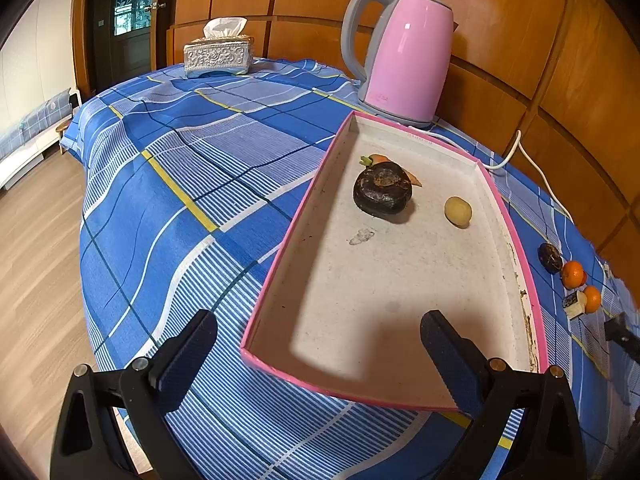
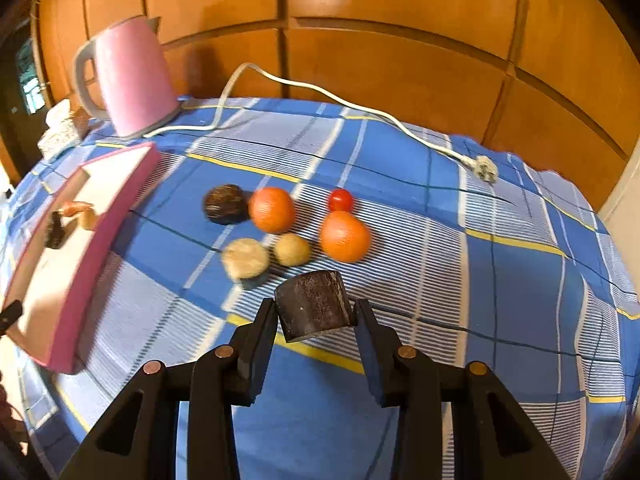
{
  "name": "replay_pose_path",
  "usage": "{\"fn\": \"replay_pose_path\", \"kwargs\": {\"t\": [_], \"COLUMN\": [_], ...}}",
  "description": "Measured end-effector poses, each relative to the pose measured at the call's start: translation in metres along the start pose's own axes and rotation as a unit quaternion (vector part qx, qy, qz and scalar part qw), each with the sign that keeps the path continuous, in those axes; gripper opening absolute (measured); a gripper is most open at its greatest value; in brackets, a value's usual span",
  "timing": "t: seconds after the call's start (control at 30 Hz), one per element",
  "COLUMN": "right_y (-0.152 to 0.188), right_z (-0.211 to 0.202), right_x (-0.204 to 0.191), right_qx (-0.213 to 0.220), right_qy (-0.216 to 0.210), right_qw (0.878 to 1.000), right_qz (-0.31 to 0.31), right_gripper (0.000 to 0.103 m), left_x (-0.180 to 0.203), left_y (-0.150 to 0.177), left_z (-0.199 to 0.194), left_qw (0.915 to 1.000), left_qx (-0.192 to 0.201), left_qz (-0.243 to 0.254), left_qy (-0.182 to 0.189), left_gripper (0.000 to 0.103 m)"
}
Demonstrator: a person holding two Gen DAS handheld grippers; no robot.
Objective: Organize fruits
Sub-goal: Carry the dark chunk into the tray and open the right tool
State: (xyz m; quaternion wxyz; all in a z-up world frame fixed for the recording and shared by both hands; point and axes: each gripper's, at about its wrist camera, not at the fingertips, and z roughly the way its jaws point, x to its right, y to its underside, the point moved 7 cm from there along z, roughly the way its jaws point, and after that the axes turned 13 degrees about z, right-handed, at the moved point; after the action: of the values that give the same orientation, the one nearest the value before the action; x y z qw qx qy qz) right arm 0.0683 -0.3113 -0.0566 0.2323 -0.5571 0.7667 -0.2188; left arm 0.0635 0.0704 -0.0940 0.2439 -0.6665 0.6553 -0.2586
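My right gripper (image 2: 316, 312) is shut on a dark brown, cut fruit piece (image 2: 314, 306), held just above the blue checked cloth. Behind it lie a dark round fruit (image 2: 225, 204), two oranges (image 2: 272, 209) (image 2: 345, 237), a cherry tomato (image 2: 340, 200), a small yellow fruit (image 2: 292, 249) and a beige cut piece (image 2: 245, 258). My left gripper (image 1: 318, 320) stands open over the near end of the pink-rimmed tray (image 1: 304, 200). Inside the tray sit a dark fruit (image 1: 383, 193), a small yellow fruit (image 1: 458, 211) and an orange carrot-like piece (image 1: 378, 158).
A pink kettle (image 1: 404, 56) stands behind the tray, its white cord (image 2: 360, 112) and plug (image 2: 486, 169) trailing across the cloth. A tissue box (image 1: 219, 56) sits at the far left corner. A wooden panelled wall backs the table. The floor drops away on the left.
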Motion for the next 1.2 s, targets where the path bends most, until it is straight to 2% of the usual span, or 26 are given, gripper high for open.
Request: {"fn": "replay_pose_path", "kwargs": {"t": [0.33, 0.53, 0.63, 0.93, 1.2], "right_y": [0.002, 0.009, 0.013, 0.011, 0.016], "right_z": [-0.016, -0.015, -0.012, 0.014, 0.033], "right_x": [-0.077, -0.146, -0.174, -0.227, -0.248], "right_qx": [-0.014, -0.038, -0.047, -0.065, -0.083], "right_qy": [-0.103, -0.172, -0.193, -0.208, -0.211], "right_qw": [0.993, 0.978, 0.97, 0.963, 0.963], "right_qz": [-0.057, -0.115, -0.14, -0.162, -0.144], "right_gripper": [0.039, 0.039, 0.039, 0.039, 0.04], "left_x": [0.001, -0.001, -0.002, -0.002, -0.002], "left_y": [0.0, 0.001, 0.001, 0.002, 0.002], "left_z": [0.0, 0.001, 0.001, 0.003, 0.004], "left_qw": [1.0, 1.0, 1.0, 0.9999, 0.9999], "left_qx": [0.0, -0.001, -0.001, -0.003, -0.005], "left_qz": [0.001, 0.0, 0.001, 0.007, 0.007], "left_qy": [-0.001, -0.005, -0.007, -0.012, -0.013], "left_gripper": [0.102, 0.102, 0.102, 0.102, 0.102]}}
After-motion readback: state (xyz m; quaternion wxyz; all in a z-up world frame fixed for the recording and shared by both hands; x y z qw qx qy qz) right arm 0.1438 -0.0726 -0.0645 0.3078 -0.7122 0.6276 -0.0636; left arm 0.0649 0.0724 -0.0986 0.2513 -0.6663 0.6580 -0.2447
